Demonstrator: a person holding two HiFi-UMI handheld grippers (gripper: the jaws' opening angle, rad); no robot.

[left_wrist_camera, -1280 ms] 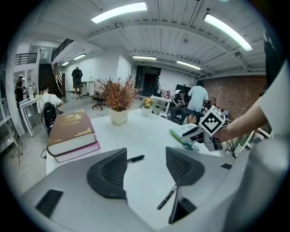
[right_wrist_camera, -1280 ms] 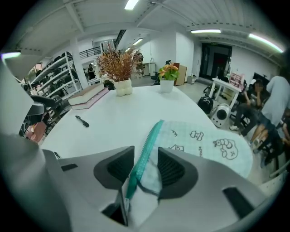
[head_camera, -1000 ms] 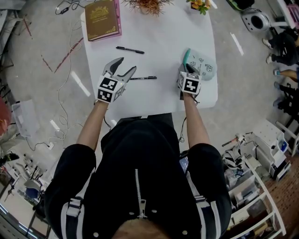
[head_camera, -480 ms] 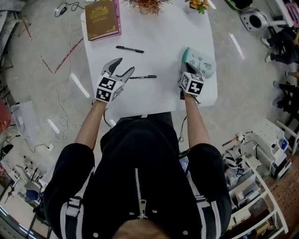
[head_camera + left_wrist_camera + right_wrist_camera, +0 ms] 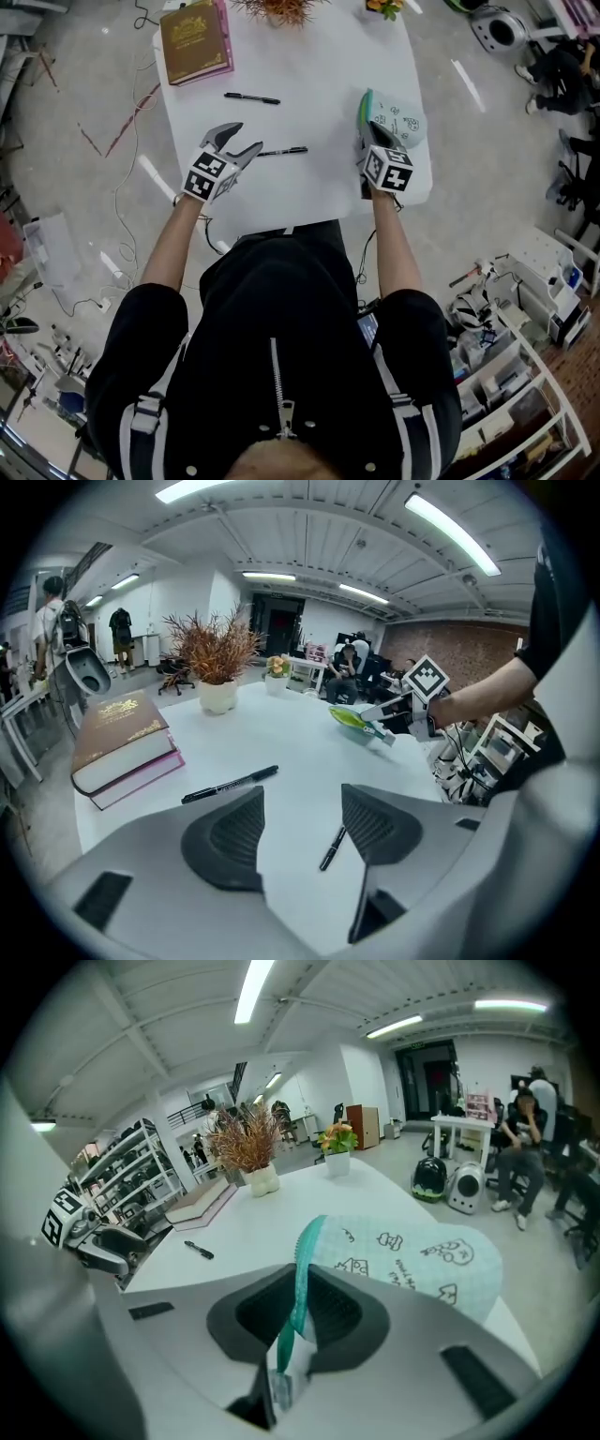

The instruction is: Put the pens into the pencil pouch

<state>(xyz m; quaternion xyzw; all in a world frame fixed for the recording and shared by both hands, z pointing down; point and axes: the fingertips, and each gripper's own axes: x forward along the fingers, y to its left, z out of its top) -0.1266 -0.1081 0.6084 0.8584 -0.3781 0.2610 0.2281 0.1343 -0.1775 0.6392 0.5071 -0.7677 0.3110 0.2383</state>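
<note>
Two black pens lie on the white table (image 5: 319, 66): the far pen (image 5: 251, 97) (image 5: 230, 784) and the near pen (image 5: 284, 151) (image 5: 332, 848). My left gripper (image 5: 244, 138) (image 5: 302, 803) is open just left of the near pen, which lies under the gap between its jaws, apart from the pads. The mint pencil pouch (image 5: 396, 122) (image 5: 412, 1255) lies at the table's right edge. My right gripper (image 5: 371, 142) (image 5: 298, 1312) has just closed its jaws and is shut on the pouch's teal zipper edge (image 5: 302, 1269), which it holds raised.
A brown book (image 5: 194, 39) (image 5: 122, 742) lies at the table's far left corner. A dried plant in a white pot (image 5: 217, 667) and a small flower pot (image 5: 337, 1157) stand along the far edge. Cables run over the floor on the left, shelving stands on the right, and people sit in the background.
My right gripper has risen a little with the pouch's edge in its jaws. My left gripper has sunk slightly toward the near pen, still open.
</note>
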